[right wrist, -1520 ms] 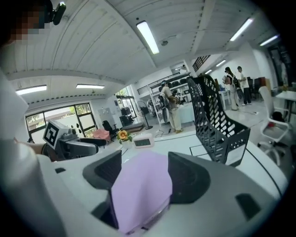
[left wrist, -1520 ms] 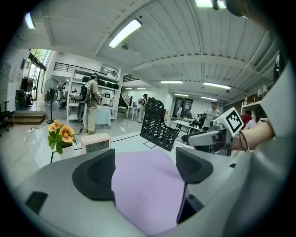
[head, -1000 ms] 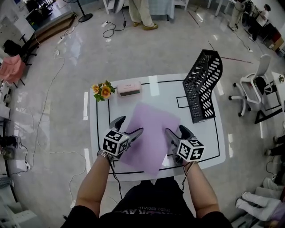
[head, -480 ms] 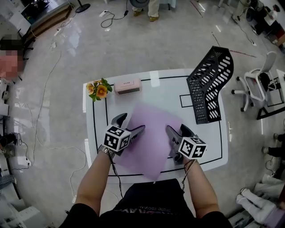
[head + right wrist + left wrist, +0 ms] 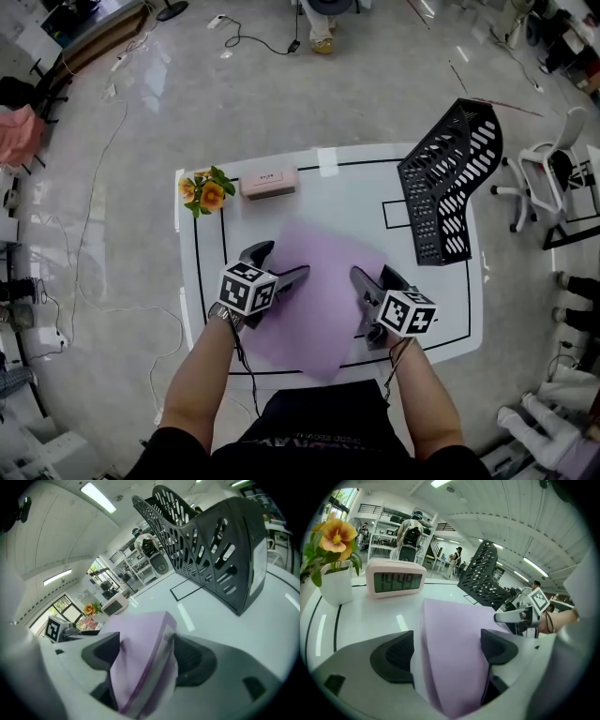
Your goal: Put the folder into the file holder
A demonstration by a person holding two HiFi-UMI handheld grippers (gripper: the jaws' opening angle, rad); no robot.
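The left gripper [image 5: 280, 265] and right gripper [image 5: 374, 280] each pinch a folder [image 5: 323, 272] edge (it bows); swung toward the holder [image 5: 448, 183], it may buckle, slip or snag the rim.

From above the person, the head view looks steeply down and takes in the whole white desk [image 5: 328, 187]. The left gripper view rides low and close over the desk, facing across the purple folder [image 5: 450, 653] toward the file holder [image 5: 480, 581] and the right gripper [image 5: 506, 617]. The right gripper view, equally low, catches the left gripper [image 5: 91, 632] at its left edge, and both views share the folder and file holder.
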